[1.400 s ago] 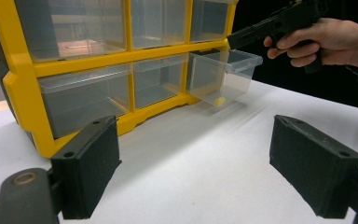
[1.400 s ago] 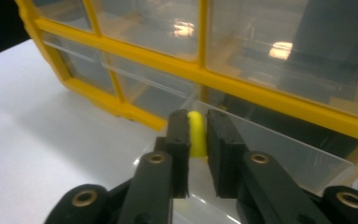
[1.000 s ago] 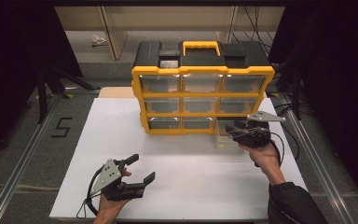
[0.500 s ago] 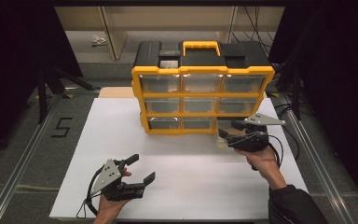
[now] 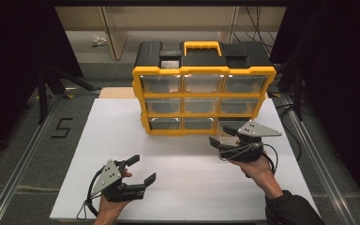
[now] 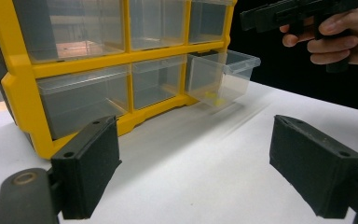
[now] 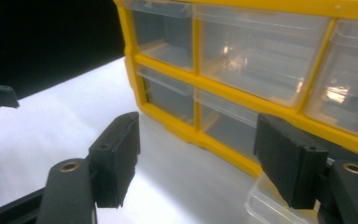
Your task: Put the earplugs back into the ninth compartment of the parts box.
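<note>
1. Here's the yellow drawer cabinet (image 5: 204, 101) standing upright at the far middle of the white bench (image 5: 122, 140), black top and yellow carry handle.
2. Bottom row, right end: a clear drawer (image 6: 221, 77) is pulled partway out, something small and yellow lying inside.
3. The right hand-held gripper (image 5: 222, 140) sits just in front of that drawer, jaws spread wide, nothing between them.
4. The left hand-held gripper (image 5: 143, 169) waits near the bench's near edge, well apart from the cabinet, jaws wide too.
5. That drawer looks light, thin, stiff plastic, likely slick and easy to crack; my call is to pinch the front lip squarely and gently.
</note>
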`<state>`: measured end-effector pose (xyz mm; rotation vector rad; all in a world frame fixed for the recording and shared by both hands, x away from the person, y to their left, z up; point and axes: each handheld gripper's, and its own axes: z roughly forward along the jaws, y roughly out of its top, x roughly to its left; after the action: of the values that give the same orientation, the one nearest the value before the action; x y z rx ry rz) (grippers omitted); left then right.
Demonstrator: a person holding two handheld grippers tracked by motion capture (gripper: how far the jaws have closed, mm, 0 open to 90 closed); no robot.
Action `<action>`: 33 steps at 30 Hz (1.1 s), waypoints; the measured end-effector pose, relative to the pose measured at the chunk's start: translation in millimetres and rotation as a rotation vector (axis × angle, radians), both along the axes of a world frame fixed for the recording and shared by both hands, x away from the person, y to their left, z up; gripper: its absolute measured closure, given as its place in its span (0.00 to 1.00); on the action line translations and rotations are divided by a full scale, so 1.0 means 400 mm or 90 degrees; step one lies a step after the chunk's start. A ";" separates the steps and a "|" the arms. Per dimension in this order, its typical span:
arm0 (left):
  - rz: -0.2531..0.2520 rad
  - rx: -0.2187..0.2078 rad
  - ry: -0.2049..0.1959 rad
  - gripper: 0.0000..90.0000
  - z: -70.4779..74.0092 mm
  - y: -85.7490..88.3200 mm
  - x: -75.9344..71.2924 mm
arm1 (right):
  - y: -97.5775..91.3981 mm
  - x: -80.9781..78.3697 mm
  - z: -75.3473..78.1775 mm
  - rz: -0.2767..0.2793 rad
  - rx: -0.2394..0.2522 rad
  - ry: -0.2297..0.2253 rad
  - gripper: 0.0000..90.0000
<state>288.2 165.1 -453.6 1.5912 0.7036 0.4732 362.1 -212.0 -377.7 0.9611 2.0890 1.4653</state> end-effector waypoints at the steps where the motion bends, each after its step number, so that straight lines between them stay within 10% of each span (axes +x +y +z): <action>1: 0.000 -0.001 0.000 0.17 0.000 0.000 0.000 | 0.003 -0.004 -0.001 0.001 0.005 -0.003 0.34; 33: -0.002 0.002 0.000 0.17 0.000 0.001 -0.001 | 0.013 -0.108 -0.081 0.003 0.058 -0.049 0.24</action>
<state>287.6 165.3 -453.5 1.5952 0.7004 0.4718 318.8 -206.7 -410.0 0.9198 1.9865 1.5859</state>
